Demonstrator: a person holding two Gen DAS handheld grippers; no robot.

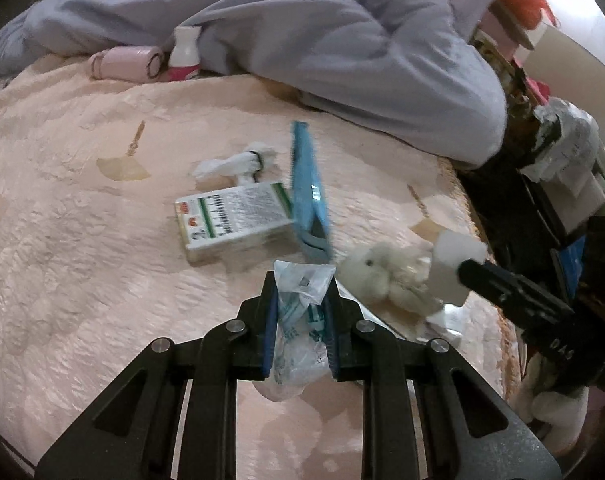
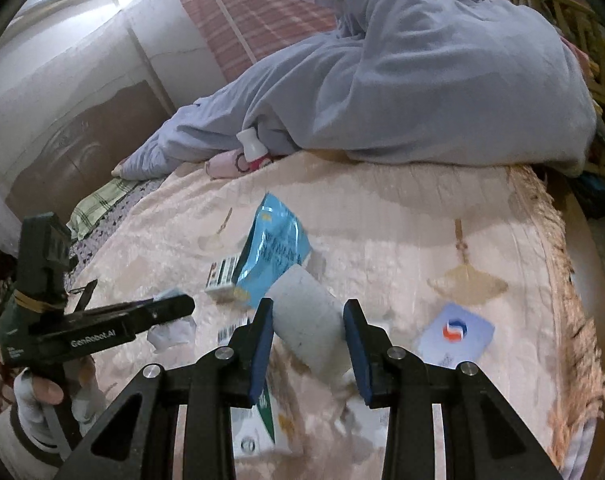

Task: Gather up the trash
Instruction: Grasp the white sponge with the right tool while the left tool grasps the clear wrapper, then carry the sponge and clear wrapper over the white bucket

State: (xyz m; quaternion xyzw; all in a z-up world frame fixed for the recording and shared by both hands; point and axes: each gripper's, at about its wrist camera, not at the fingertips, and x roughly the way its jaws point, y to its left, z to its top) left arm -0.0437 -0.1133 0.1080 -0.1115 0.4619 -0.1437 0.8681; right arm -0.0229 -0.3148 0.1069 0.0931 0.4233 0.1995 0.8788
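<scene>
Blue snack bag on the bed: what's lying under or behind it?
The upright blue foil snack bag leans over one end of a flat white printed carton, hiding that end. Behind it lies a knotted white tissue wad. Whatever is beneath the bag's base is covered.

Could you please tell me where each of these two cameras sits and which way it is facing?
Left wrist: on the left gripper, looking down its fingers, shut on a plastic wrapper, across the pink bedspread; the right gripper enters from the right.
Right wrist: on the right gripper, shut on a white roll, facing the bed and wall; the left gripper and a gloved hand show at left.
Shared: blue packet, box, grey duvet.
</scene>
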